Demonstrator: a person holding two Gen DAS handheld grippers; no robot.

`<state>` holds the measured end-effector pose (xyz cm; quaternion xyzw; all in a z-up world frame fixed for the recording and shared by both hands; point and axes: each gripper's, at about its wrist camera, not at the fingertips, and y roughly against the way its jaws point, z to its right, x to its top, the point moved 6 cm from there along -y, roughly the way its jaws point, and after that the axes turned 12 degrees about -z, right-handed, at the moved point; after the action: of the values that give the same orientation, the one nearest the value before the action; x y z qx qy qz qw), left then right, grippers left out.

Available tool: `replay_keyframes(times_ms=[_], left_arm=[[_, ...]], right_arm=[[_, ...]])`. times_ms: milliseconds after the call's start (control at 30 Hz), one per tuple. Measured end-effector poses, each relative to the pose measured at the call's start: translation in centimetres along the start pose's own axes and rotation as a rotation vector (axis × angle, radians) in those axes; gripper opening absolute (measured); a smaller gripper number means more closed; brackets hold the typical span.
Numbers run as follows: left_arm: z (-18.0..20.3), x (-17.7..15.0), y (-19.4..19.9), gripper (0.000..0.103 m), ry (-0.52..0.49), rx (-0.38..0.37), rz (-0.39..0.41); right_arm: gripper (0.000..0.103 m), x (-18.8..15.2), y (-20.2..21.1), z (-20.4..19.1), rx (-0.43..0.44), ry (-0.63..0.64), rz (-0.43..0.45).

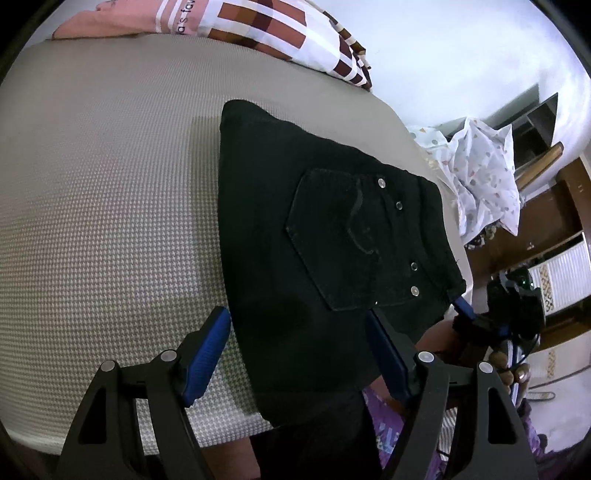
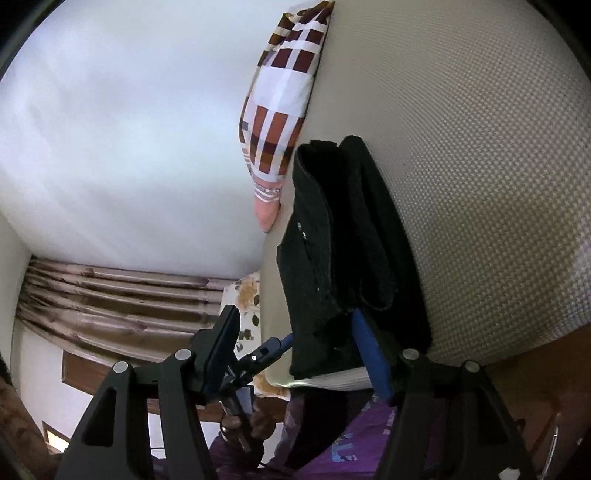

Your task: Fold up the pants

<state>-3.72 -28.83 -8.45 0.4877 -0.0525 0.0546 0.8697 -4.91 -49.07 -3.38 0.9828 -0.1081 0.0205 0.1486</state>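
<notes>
Black pants (image 1: 325, 240) lie folded into a thick rectangle on the beige houndstooth bed cover (image 1: 110, 184), back pocket and rivets up, near the bed's edge. My left gripper (image 1: 299, 343) is open, its blue pads (image 1: 210, 347) standing either side of the bundle's near edge. In the right wrist view the pants (image 2: 340, 251) show as stacked layers seen edge-on. My right gripper (image 2: 295, 347) is open at the bundle's waistband end, one blue pad (image 2: 369, 354) against the fabric. The right gripper also shows in the left wrist view (image 1: 465, 308) at the waistband corner.
A brown-and-white checked pillow (image 1: 280, 33) and pink cloth (image 1: 110, 26) lie at the bed's far end. A white patterned cloth (image 1: 484, 173) hangs beside the bed, with wooden furniture (image 1: 546, 218) behind. Brown curtains (image 2: 122, 299) hang by the wall. The person wears purple clothing (image 2: 347, 443).
</notes>
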Motion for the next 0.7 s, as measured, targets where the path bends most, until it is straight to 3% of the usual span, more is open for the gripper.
replay_keyframes(times_ms=[233, 333, 367, 400, 433, 467, 700], left_arm=[[-0.2, -0.1, -0.2, 0.075, 0.011, -0.004, -0.003], [-0.3, 0.0, -0.3, 0.075, 0.019, -0.009, -0.005], [-0.4, 0.0, -0.3, 0.075, 0.022, -0.01, -0.007], [-0.4, 0.0, -0.3, 0.075, 0.024, -0.008, -0.008], [-0.4, -0.1, -0.3, 0.075, 0.025, -0.006, -0.01], [-0.4, -0.1, -0.3, 0.075, 0.026, -0.005, -0.01], [0.3, 0.2, 0.3, 0.078, -0.002, 0.008, 0.013]], right_arm=[[0.065, 0.6, -0.4, -1.1, 0.033, 0.031, 0.007], [0.064, 0.9, -1.4, -0.3, -0.127, 0.069, -0.027], [0.06, 0.9, -1.7, -0.3, -0.123, 0.071, -0.023], [0.033, 1.0, -1.8, -0.2, -0.134, 0.075, -0.022], [0.015, 1.0, -2.3, -0.2, -0.185, 0.091, -0.034], [0.014, 0.8, -2.5, -0.1, -0.227, 0.103, -0.039], [0.013, -0.1, -0.8, -1.1, -0.208, 0.14, -0.01]])
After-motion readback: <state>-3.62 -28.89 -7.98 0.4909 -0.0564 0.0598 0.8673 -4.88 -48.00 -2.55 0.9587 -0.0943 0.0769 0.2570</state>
